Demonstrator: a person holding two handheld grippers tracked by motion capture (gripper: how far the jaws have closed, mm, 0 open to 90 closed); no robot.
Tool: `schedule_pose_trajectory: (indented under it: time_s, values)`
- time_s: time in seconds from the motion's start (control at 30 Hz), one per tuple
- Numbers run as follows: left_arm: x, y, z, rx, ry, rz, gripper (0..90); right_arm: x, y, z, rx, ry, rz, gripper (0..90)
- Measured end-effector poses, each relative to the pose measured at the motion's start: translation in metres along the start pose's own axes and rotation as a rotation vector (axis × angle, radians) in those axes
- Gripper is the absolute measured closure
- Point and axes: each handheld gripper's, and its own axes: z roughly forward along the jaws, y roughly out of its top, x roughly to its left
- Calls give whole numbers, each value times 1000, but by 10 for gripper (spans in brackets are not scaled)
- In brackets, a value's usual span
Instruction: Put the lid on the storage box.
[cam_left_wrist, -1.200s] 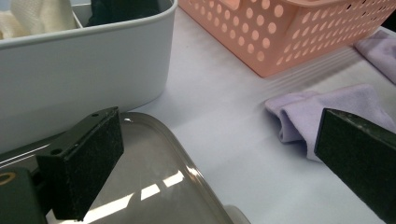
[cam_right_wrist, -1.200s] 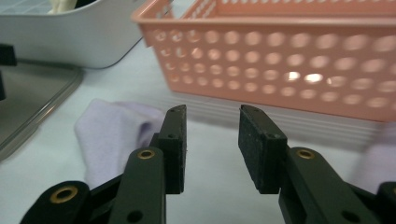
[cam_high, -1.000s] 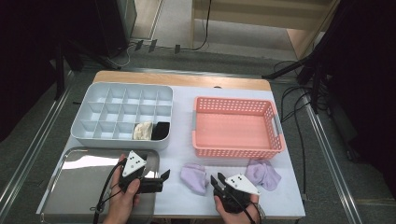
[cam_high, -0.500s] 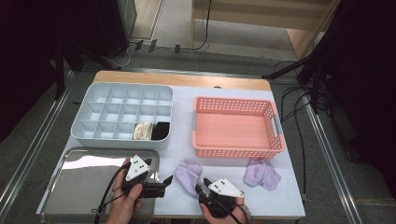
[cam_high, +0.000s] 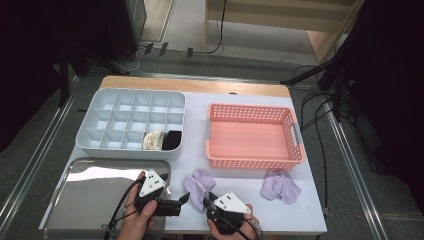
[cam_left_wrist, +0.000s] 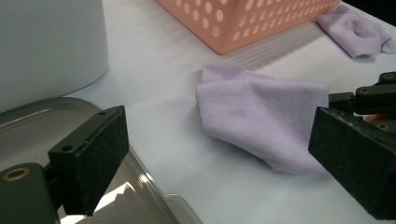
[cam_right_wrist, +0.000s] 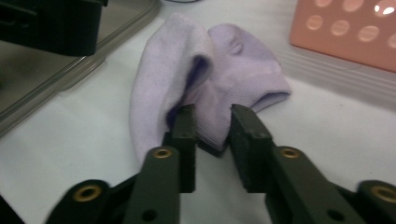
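Right now you are at the pick-up step for the nearer lavender sock (cam_high: 197, 183), with the white table (cam_high: 310, 210) laid out around it from largest to smallest: the steel tray (cam_high: 90, 200) at the lower left of the high view, the grey compartment box (cam_high: 100, 125) above it with a cream sock and a black one in two of its front cells, the pink basket (cam_high: 250, 135) at centre right standing empty, and a second lavender sock (cam_high: 281, 187) low on the right, well apart from the first. Your right gripper (cam_right_wrist: 211, 126) has just been closing its jaws, and in the right gripper view the sock's cuff edge sits pinched between the two pads, so it looks clenched on the fabric. Your left gripper (cam_high: 181, 201) hovers just beside the sock's other end with its jaws spread wide and nothing between them; its own view shows the folded sock lying flat on the table between the tray's rim and the far pad. Next, I judge, you need a firm hold and a clean lift, with the left jaws either taking the free end or staying clear.
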Motion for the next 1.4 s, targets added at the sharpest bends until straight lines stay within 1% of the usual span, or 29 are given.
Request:
schedule_pose_trajectory:
  time_s: [0.03, 0.07, 0.1, 0.13, 0.17, 0.23, 0.27, 0.3, 0.37, 0.4, 0.43, 0.47, 0.5, 0.53, 0.57, 0.63, 0.7, 0.77, 0.83, 0.9, 0.93, 1.0, 1.1, 1.13, 1.17, 1.23, 1.27, 1.3, 1.4]
  values:
    - [0, 0, 0, 4, 0, -1, 57, -3, 0, 0, 0, 7, 5, 832]
    - [0, 0, 1, 4, -6, -3, 61, -6, 1, 0, 3, 22, 25, 843]
    - [0, 0, 2, 6, -8, -4, 70, -9, 1, -1, 3, 11, 30, 847]
    - [0, 0, 2, 10, -5, -5, 71, -10, 2, -2, 2, -19, 18, 850]
    - [0, 0, 3, 12, -7, -5, 72, -13, 2, -3, 0, -40, 12, 851]
    - [0, 0, 4, 19, -11, -8, 73, -19, 3, -6, -2, -55, 32, 847]
    - [0, 1, 4, 23, -17, -8, 89, -21, 3, -9, -6, -67, 38, 845]
    - [0, 1, 5, 29, -21, -9, 101, -22, 4, -11, -16, -67, 44, 844]
    - [-3, 1, 6, 39, -33, 1, 104, -24, 5, -16, -23, -79, 43, 836]
    - [-5, 1, 6, 44, -39, 5, 105, -24, 4, -17, -28, -77, 46, 814]
    - [-7, 1, 6, 43, -38, 11, 105, -24, 4, -19, -32, -71, 57, 785]
    - [-8, 1, 6, 43, -39, 15, 105, -23, 4, -20, -37, -54, 67, 764]
    - [-9, 1, 5, 41, -42, 15, 105, -22, 3, -21, -37, -44, 67, 736]
    - [-9, 1, 5, 39, -41, 14, 105, -21, 2, -21, -47, -46, 54, 704]
    - [-9, 1, 5, 40, -37, 12, 105, -19, 1, -21, -56, -47, 46, 700]
    - [-6, 1, 4, 39, -29, 5, 115, -16, 0, -22, -60, -21, 48, 676]
    - [-4, 1, 3, 37, -18, -4, 124, -14, -1, -24, -71, -23, 40, 672]
    - [-3, 1, 1, 32, -19, -10, 129, -12, -4, -28, -73, -13, 50, 682]
    - [-2, 1, 1, 25, -18, -15, 136, -10, -6, -32, -63, -4, 58, 713]
    - [-2, 1, 0, 25, -18, -13, 138, -10, -6, -33, -55, 4, 60, 711]
    - [-2, 0, 0, 26, -20, -10, 138, -10, -7, -33, -54, 2, 57, 702]
    - [-4, 0, 1, 27, -26, -8, 139, -10, -7, -30, -58, -18, 39, 664]
    - [-6, 0, 2, 28, -31, -3, 139, -8, -6, -22, -53, -39, -4, 638]
    - [-7, 0, 2, 27, -36, -2, 139, -7, -6, -19, -45, -41, -12, 651]
    - [-8, 0, 2, 28, -36, 1, 139, -6, -5, -17, -40, -37, -14, 690]
    - [-10, -1, 2, 26, -42, 6, 141, -3, -3, -16, -31, -32, -9, 834]
    - [-11, -1, 2, 29, -51, 7, 141, -2, -1, -17, -26, -26, 0, 876]
    - [-13, -1, 2, 29, -56, 7, 141, 0, 1, -19, -30, -16, 12, 892]
    - [-19, -2, 2, 30, -72, 23, 141, 3, 6, -23, -64, -3, 14, 900]
